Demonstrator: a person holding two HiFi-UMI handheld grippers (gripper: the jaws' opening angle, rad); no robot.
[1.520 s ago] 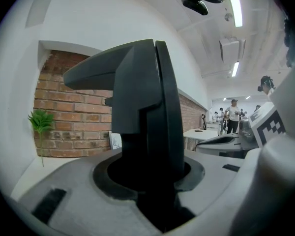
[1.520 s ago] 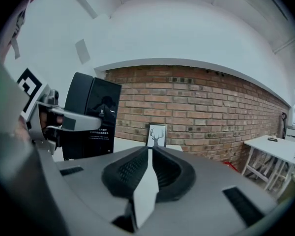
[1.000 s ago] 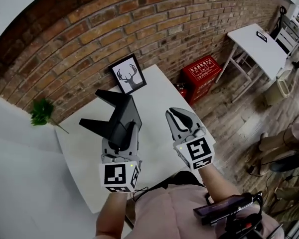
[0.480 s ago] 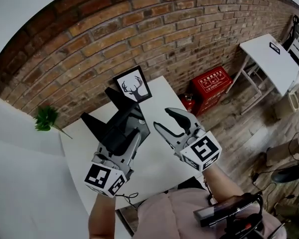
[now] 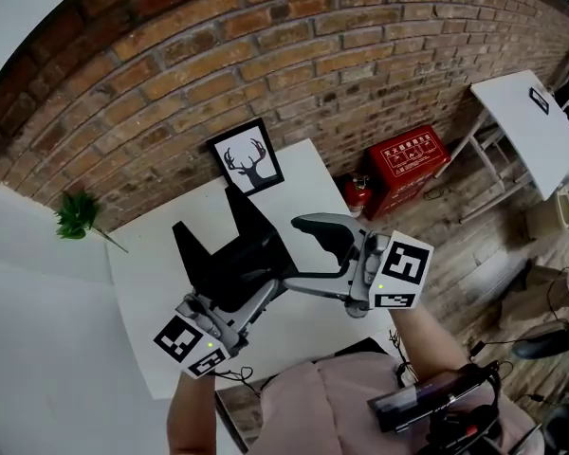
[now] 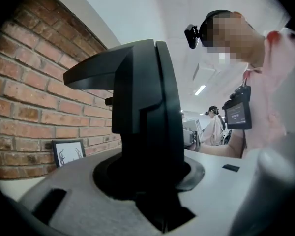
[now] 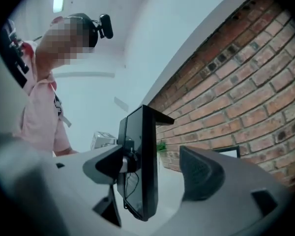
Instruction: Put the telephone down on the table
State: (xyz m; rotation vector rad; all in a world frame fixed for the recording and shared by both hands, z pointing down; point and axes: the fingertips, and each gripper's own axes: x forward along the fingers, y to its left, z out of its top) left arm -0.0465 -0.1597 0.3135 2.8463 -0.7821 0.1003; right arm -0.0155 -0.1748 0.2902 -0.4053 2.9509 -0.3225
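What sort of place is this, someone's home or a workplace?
Likely a studio or office workspace: a bare brick wall, plain white tables, and a red fire-equipment box on the wooden floor.

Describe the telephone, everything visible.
The telephone is a matte black, plastic-looking body: a flat slab with an angular wedge jutting from it. The left tongs clamp its lower part and hold it over the white table, near the brick wall. Its edge stands between the opening jaws of the right tongs, whose pads do not press on it.
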